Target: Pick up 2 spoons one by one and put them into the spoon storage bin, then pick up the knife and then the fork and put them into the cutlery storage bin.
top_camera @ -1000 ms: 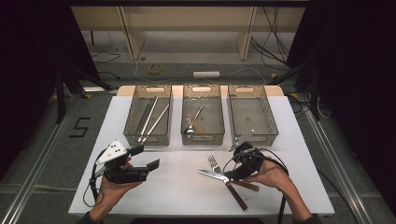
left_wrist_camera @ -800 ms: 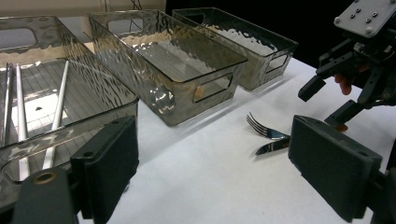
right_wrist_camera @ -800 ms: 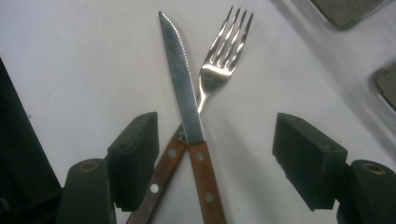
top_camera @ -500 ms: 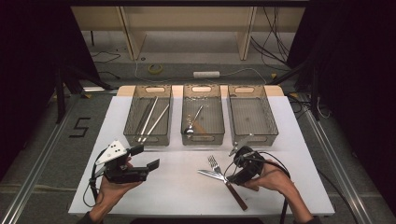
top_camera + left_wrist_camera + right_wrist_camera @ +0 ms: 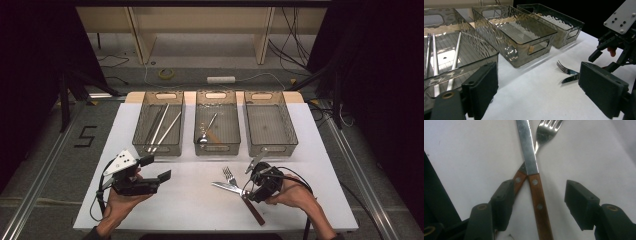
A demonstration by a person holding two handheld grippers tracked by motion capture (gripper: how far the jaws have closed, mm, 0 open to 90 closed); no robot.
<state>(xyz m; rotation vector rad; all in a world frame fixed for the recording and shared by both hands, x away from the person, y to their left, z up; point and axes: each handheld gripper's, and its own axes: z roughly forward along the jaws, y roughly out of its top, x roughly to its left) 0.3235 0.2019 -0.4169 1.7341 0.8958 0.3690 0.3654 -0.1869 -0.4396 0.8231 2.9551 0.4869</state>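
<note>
A knife [image 5: 536,195] with a wooden handle lies across a fork [image 5: 546,130] on the white table [image 5: 190,210]. My right gripper [image 5: 540,205] stands over them. Its jaws have just been closing, with the knife handle between them and clear of both pads; its left pad [image 5: 504,202] overlaps the fork's handle. In the high view the knife [image 5: 227,187], fork [image 5: 229,175] and right gripper [image 5: 250,189] are at the front right. My left gripper [image 5: 156,168] hovers at the front left, open with nothing between its fingers; from the left gripper [image 5: 541,90] view the fork [image 5: 565,70] lies ahead.
Three clear bins stand in a row at the back. The left bin [image 5: 160,150] holds silver rods [image 5: 162,125], the middle bin [image 5: 216,149] a spoon [image 5: 204,137], and the right bin [image 5: 272,149] nothing. Bare tabletop lies between my two hands.
The right gripper has edged slightly down and left over the knife and fork. The left hand has stayed still.
</note>
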